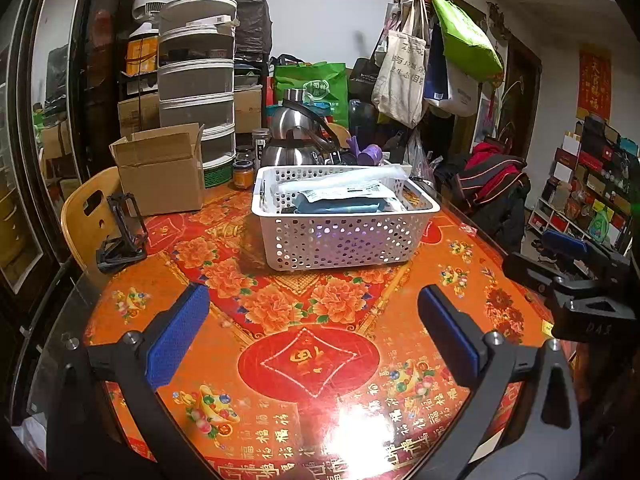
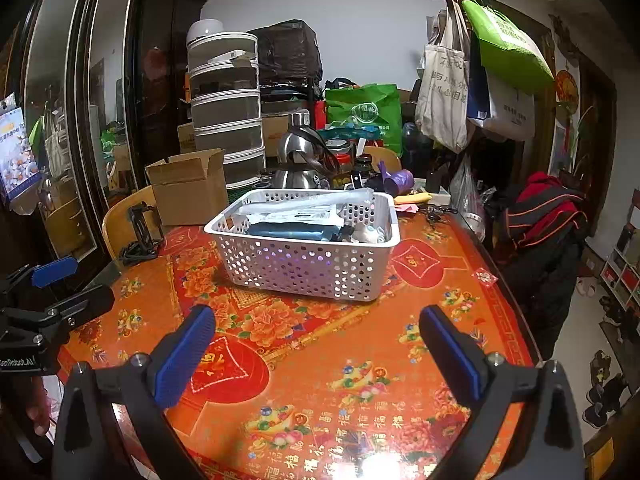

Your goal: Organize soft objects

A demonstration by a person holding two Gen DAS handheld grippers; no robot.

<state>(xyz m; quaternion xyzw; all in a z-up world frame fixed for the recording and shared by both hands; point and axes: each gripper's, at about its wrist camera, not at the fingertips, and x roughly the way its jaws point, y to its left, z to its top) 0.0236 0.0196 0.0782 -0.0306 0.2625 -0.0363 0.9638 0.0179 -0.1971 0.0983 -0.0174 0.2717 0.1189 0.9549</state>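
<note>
Beyond both grippers, the white basket point(image 1: 344, 236) is sitting mid-table with the soft packets point(image 2: 294, 224) piled inside, while the left gripper point(image 1: 312, 332) and right gripper point(image 2: 316, 354) are hovering empty, jaws apart — probably best approaching from above, pinching one packet's loose edge.

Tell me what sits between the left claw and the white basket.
Nothing: in the left wrist view, only bare patterned tablecloth lies between the open left claw and the white basket.
</note>
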